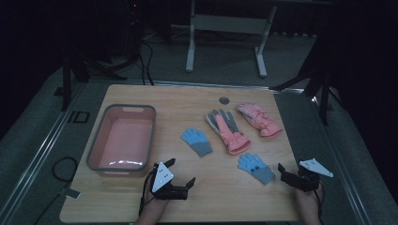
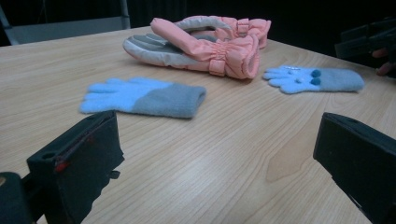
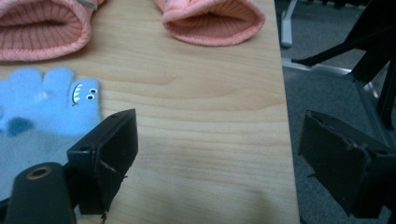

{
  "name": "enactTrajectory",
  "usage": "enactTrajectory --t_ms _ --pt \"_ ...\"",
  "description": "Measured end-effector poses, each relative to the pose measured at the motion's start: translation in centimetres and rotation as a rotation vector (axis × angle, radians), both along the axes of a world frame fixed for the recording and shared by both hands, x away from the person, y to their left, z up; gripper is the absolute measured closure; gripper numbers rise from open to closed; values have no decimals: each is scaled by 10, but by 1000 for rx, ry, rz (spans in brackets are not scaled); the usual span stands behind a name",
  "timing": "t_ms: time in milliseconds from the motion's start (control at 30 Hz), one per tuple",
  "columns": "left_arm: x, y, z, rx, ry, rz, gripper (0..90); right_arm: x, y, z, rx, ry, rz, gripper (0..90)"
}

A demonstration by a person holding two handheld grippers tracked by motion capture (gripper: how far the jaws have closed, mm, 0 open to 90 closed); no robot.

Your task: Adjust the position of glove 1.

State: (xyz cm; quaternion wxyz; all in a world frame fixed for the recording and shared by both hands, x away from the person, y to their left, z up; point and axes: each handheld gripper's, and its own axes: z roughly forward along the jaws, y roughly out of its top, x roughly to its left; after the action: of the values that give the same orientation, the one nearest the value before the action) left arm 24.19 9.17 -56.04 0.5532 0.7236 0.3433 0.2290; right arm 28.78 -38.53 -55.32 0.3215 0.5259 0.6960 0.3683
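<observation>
Two small blue knit gloves with grey cuffs lie on the wooden table: a plain one (image 1: 197, 141) (image 2: 142, 97) and one with dark dots (image 1: 256, 168) (image 2: 313, 79) (image 3: 42, 116). Behind them lie a pink ski glove with a grey palm (image 1: 227, 130) (image 2: 196, 51) (image 3: 42, 28) and a second pink glove (image 1: 259, 119) (image 2: 243, 25) (image 3: 212, 21). My left gripper (image 1: 180, 172) (image 2: 219, 154) stands open low over the table's near edge, in front of the plain blue glove. My right gripper (image 1: 292, 171) (image 3: 219, 149) is open just right of the dotted glove, at the table's right edge.
A pink basin with a grey rim (image 1: 151, 136) stands on the left of the table, just beyond my left gripper. A round grommet (image 1: 224, 100) sits near the far edge. Grey floor (image 3: 336, 93) drops off right of the table; desk legs (image 1: 190, 47) stand behind.
</observation>
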Motion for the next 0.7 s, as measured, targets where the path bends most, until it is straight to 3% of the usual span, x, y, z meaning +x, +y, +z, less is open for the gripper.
enactTrajectory --t_ms 200,233,267,367,467,567,700 --pt "0 0 0 -4 0 -12 11 0 0 0 1 7 -10 122" --pt "1 0 0 -4 4 -13 11 0 -1 3 31 21 6 121" --pt "1 0 0 -3 6 -12 11 0 -1 3 31 21 6 121" --pt "1 0 0 -5 6 -15 10 0 0 11 32 33 6 111" --pt "0 0 0 -2 2 -17 10 -2 1 23 43 7 12 127" --pt "0 0 0 -2 3 -18 11 -1 2 31 61 36 60 133" --pt "0 0 0 -2 4 -18 11 2 6 30 86 94 97 133"
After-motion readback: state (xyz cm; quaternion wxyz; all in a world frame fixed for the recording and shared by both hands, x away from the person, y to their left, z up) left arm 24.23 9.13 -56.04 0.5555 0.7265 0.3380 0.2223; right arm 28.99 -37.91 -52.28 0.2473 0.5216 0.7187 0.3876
